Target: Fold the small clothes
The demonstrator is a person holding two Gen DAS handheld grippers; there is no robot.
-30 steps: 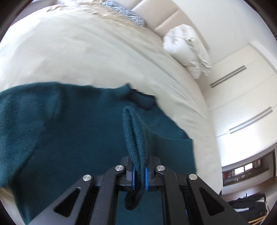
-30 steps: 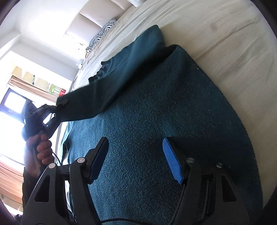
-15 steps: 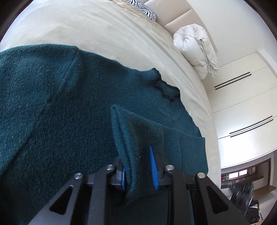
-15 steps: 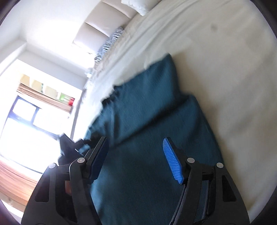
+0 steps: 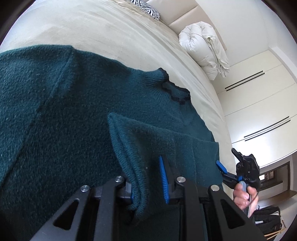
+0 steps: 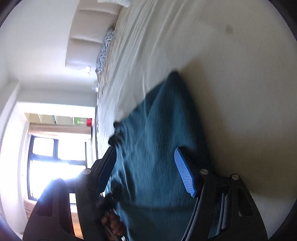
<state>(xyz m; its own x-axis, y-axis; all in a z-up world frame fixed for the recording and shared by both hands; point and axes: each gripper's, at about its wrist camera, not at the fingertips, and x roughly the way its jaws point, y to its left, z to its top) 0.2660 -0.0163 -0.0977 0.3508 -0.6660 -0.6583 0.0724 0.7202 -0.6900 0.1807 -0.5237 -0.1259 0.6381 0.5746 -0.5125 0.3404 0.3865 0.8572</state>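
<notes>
Bed edge: in the left wrist view the cream bed [image 5: 104, 35] curves from the upper left down the right side of the frame, and its edge drops off just right of the sweater's hem.
Free room: bare sheet fills the top and upper left of the left wrist view, and the whole right half of the right wrist view.
Sweater: the dark teal sweater [image 5: 61, 115] lies flat on the bed and fills the left and centre of the left wrist view; in the right wrist view it sits low and centre, blurred.
Long axis: in the left wrist view the body runs from lower left to upper right, and the collar [image 5: 174, 89] points to the upper right.
Sleeve: the cuff [image 5: 135, 166] rises between the left jaws and folds over the body.
Left gripper [image 5: 148, 179]: the jaws have just been opening; the cuff leans on the left pad, clear of the right pad.
Right gripper [image 6: 146, 170]: jaws wide apart, nothing between them, above the sweater's near edge.
Around: a rolled white duvet [image 5: 204, 48] at the upper right, a zebra pillow [image 5: 148, 7] at the top, and cupboard doors [image 5: 259, 103] at the right.
In the way: the right hand [image 5: 243, 194] with its gripper shows at the lower right, just past the sweater's corner.
</notes>
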